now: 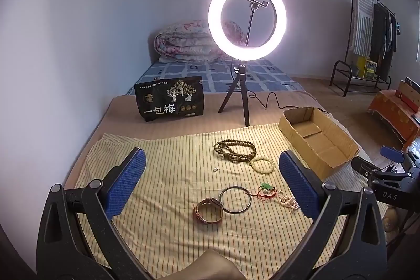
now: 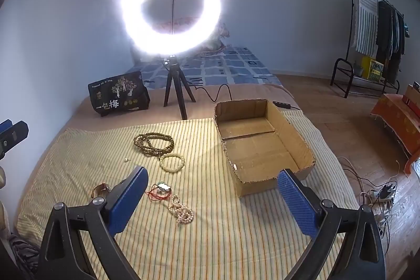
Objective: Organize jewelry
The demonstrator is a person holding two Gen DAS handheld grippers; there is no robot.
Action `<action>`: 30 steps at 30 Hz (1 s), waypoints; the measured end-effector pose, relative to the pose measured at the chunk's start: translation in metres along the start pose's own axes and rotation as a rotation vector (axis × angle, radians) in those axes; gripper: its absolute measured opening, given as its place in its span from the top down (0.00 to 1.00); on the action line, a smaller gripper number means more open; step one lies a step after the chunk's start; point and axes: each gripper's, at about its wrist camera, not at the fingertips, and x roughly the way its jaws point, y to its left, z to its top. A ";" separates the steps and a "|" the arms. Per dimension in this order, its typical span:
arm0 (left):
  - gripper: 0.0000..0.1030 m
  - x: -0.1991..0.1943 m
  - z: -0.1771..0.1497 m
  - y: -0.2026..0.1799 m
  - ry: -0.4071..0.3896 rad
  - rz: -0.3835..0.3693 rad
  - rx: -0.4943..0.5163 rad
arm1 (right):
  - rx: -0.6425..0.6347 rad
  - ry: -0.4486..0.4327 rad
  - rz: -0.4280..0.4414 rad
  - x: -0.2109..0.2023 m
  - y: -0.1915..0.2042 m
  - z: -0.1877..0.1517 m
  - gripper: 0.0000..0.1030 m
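Lit white ring light (image 1: 247, 19) on a small black tripod (image 1: 237, 99), standing far centre on the bed, phone clamp inside the ring. Black snack bag with white Chinese characters (image 1: 169, 99) upright to the tripod's left. Folded floral quilt (image 1: 189, 42) at the far end on a blue checked sheet (image 1: 210, 72). Black cable (image 2: 215, 93) trails right from the tripod. Black metal clothes rack with hanging garments (image 2: 380, 25) far right. Orange patterned cloth-covered furniture (image 2: 396, 120) at right edge. Tangle of wires on wooden floor (image 2: 380, 190).
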 end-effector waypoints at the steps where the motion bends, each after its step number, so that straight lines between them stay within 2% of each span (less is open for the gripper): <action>1: 0.00 0.000 0.001 0.001 -0.001 0.000 -0.003 | 0.001 0.000 0.000 0.000 0.000 0.000 0.03; 7: 0.00 0.004 -0.008 -0.002 -0.002 0.000 0.003 | 0.010 0.007 0.001 0.001 -0.003 0.001 0.03; 30: 0.00 0.003 -0.005 -0.002 -0.003 -0.003 0.006 | 0.005 0.009 0.010 0.002 0.000 0.001 0.03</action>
